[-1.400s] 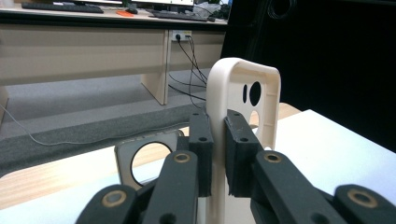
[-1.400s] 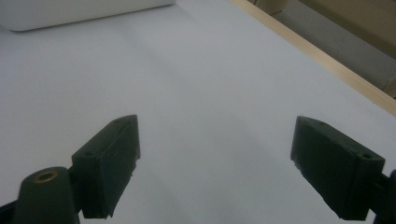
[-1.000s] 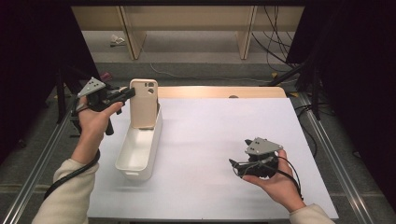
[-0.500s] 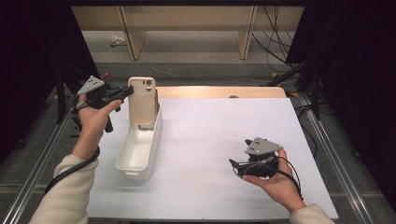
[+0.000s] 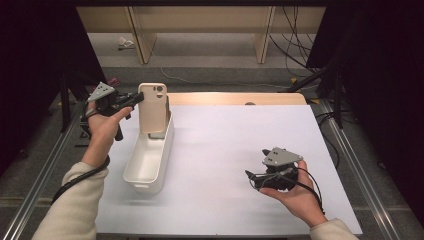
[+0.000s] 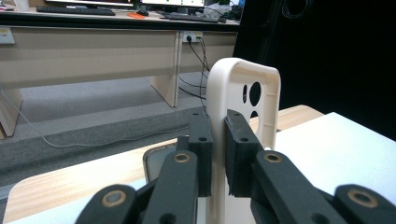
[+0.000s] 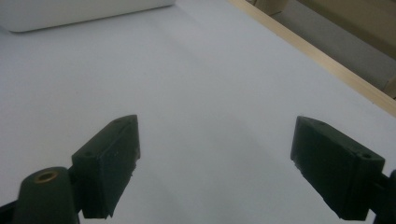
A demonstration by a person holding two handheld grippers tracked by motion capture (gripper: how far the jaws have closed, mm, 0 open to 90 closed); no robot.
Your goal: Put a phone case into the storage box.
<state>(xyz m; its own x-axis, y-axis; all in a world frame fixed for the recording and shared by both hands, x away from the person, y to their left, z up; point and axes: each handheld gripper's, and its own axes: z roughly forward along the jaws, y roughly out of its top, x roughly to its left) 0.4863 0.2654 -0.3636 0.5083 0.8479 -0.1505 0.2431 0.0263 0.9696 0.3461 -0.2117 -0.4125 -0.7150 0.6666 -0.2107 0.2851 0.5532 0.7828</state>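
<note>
A cream phone case (image 5: 152, 107) with camera cut-outs stands upright over the far end of a white oblong tub (image 5: 149, 155). My left gripper (image 5: 137, 97) is shut on the case's side edge; in the left gripper view its pads (image 6: 201, 140) clamp the case rim (image 6: 219, 107) from both sides. A phone (image 6: 156, 161) lies below, partly hidden behind the jaws. My right gripper (image 5: 252, 179) rests low over the white table at the near right, jaws wide apart with nothing between them, its fingertips (image 7: 114, 163) spread over bare surface.
The white table sheet (image 5: 240, 140) lies on a wooden tabletop (image 5: 235, 98). The tub's corner (image 7: 70, 14) lies far ahead of the right gripper. Metal rails (image 5: 350, 155) run along both table sides. Desk legs and cables stand on the floor beyond.
The left hand has carried the phone case slightly lower and toward the tub's far end. The right hand has stayed where it was.
</note>
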